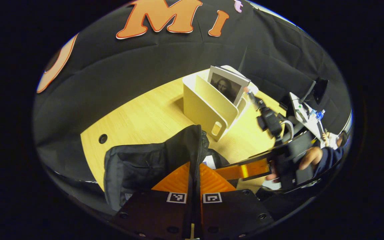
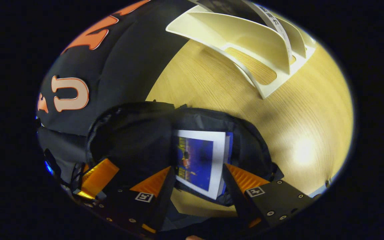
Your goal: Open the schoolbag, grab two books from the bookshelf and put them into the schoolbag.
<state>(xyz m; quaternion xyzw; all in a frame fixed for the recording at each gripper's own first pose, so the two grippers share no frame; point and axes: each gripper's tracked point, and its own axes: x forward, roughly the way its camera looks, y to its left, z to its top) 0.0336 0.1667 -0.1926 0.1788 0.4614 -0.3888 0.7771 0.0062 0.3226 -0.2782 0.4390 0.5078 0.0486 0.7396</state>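
The black schoolbag lies open on the wooden table. My left gripper is shut on the bag's zipped flap edge and holds it upright. In the right gripper view a blue-covered book lies inside the bag's opening. My right gripper hangs over it, open, with one finger on each side of the book and apart from it. The cream bookshelf stands behind the bag with a portrait-cover book upright in a slot. That bookshelf also appears at the top of the right gripper view.
A hand holds the other gripper at the right, above the bag's mouth. Black equipment on a stand and a white device sit past the table's right side. A cable hole is in the tabletop at left.
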